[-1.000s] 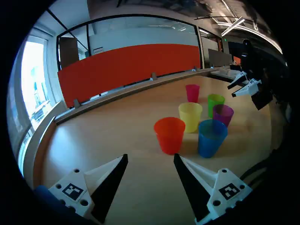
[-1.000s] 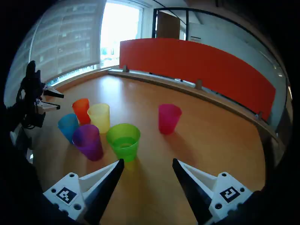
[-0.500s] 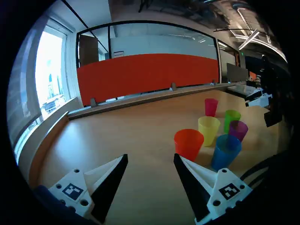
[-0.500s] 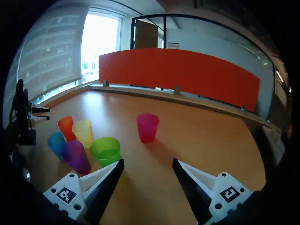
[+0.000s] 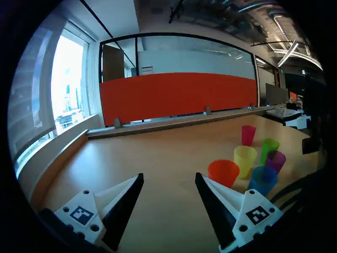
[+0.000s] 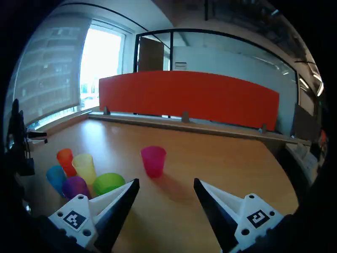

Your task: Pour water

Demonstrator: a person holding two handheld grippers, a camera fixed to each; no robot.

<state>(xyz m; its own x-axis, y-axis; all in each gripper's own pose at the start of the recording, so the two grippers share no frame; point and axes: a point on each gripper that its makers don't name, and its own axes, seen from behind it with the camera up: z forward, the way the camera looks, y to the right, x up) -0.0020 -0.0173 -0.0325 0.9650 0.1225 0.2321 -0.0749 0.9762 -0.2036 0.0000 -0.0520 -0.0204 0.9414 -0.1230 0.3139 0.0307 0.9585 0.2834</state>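
Your left gripper (image 5: 168,175) and right gripper (image 6: 166,180) hover over the table (image 5: 139,156), fingers apart, holding nothing. Five cups (image 6: 84,166) cluster together; the pink cup (image 6: 153,160) stands near them, toward the table's edge by the red screen (image 6: 189,97).

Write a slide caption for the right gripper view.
Open right claw above a wooden table, facing a pink cup, with five coloured cups clustered nearby.

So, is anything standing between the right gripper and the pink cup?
Nothing visible does. The pink cup stands alone on the table, ahead of the open right gripper. The nearest other cup, the green cup, sits off to the side, clear of that line.
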